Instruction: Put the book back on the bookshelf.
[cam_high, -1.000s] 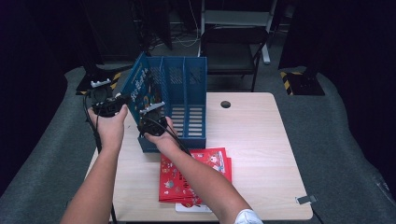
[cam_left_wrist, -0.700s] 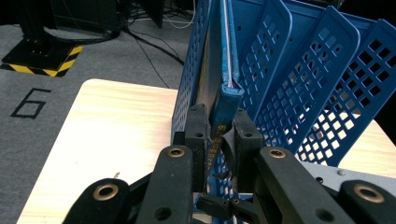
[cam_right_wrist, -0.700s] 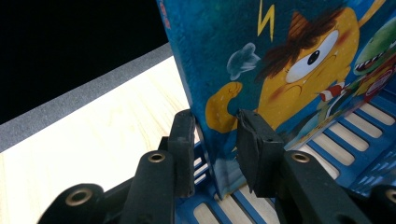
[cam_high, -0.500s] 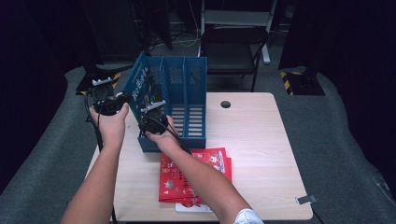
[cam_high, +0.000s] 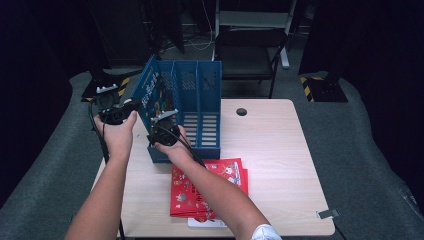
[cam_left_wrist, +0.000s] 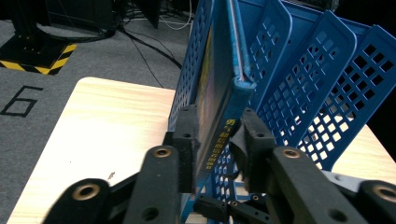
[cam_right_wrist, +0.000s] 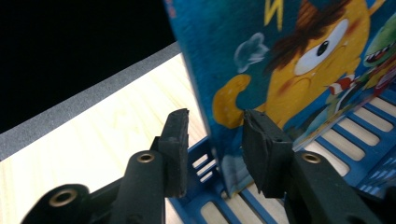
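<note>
Left tool clamped on tilted book

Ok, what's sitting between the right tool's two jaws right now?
In the right gripper view, the lower edge of the blue picture book stands between the right tool jaws, over the blue file rack base. A gap shows on the left jaw's side.

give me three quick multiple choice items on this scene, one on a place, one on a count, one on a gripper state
1. Where do the red books lie?
A. on the table in front of the blue file rack
B. inside the rack
C. on the floor

2. How many slots does the rack have?
A. two
B. three
C. five

3. What is the left gripper doing?
A. hanging open over bare table
B. gripping the blue book by its spine edge
C. holding a red book

Answers: A, the red stack sits on the tabletop; B, three slots between dividers; B, its fingers press both sides of the book.
</note>
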